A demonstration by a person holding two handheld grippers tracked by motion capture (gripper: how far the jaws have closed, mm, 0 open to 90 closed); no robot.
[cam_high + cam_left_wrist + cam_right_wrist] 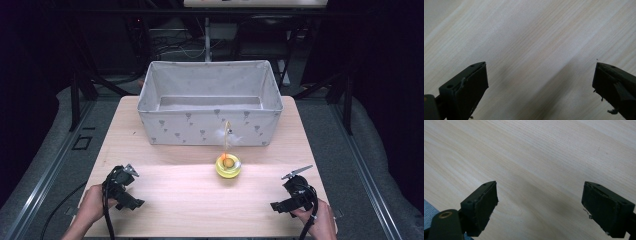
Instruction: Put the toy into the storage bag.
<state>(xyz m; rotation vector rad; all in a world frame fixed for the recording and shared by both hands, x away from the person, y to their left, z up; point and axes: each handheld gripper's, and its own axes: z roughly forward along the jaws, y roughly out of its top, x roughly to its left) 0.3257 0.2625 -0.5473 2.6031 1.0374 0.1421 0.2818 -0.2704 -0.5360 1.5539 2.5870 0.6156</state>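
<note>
While both hands rest near the table's [165,190] front edge, left gripper [131,187] & right gripper [289,190] sit spread wide, empty. Yellow feather toy [228,165] stands mid-table, just before the fabric bin [150,90]. Prob pre-grasp; next needs a reach w/ jaws around the toy.

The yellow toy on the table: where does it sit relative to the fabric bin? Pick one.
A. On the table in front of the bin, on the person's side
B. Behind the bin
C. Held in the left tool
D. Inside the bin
A. In the high view the yellow toy rests on the table just in front of the bin, between the bin and the two open tools.
</note>
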